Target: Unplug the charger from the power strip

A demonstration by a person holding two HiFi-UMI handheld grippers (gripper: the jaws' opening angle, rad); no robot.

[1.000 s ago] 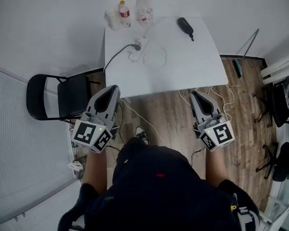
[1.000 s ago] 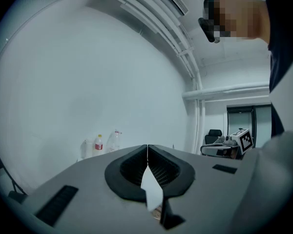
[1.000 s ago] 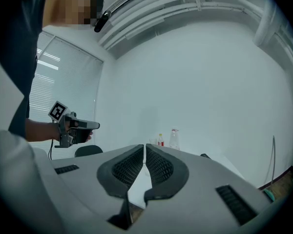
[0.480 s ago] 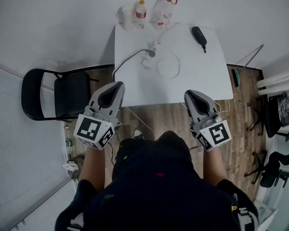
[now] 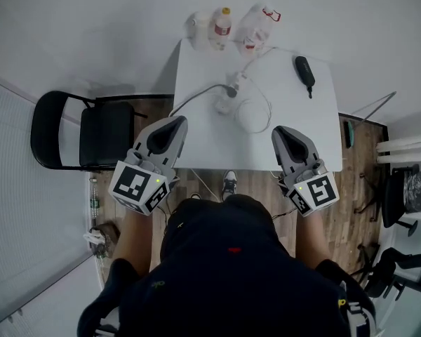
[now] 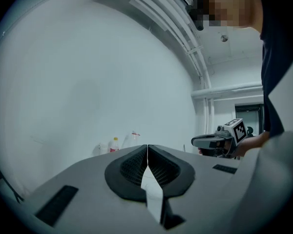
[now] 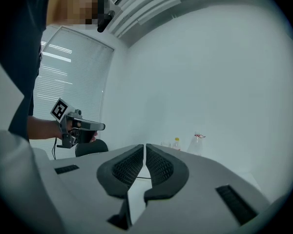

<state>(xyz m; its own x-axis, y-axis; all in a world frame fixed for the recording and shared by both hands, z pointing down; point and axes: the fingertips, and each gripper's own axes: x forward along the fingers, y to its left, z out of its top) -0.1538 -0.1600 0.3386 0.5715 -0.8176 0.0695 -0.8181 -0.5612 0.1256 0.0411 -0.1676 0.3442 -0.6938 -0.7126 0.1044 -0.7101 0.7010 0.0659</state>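
A white power strip (image 5: 229, 95) lies near the middle of the white table (image 5: 316, 139), with a dark plug and grey cord (image 5: 196, 98) on its left side. A white charger sits on the strip, and its thin white cable (image 5: 256, 112) loops to the right. My left gripper (image 5: 170, 127) hangs over the table's near left edge, shut and empty. The right gripper (image 5: 281, 133) is over the near right edge, also shut with nothing in it. Both are well short of the strip. In the left gripper view the jaws (image 6: 147, 148) touch; in the right gripper view the jaws (image 7: 144, 148) touch too.
Three plastic bottles (image 5: 222, 27) stand at the table's far edge against the wall. A black handheld device (image 5: 305, 73) lies at the far right. A black folding chair (image 5: 81, 137) stands left of the table. Cables trail on the wooden floor (image 5: 354, 188).
The table has drawn nearer in the head view as the person stepped toward it. Both grippers moved forward from over the floor to the table's near edge. Jaws stayed shut.
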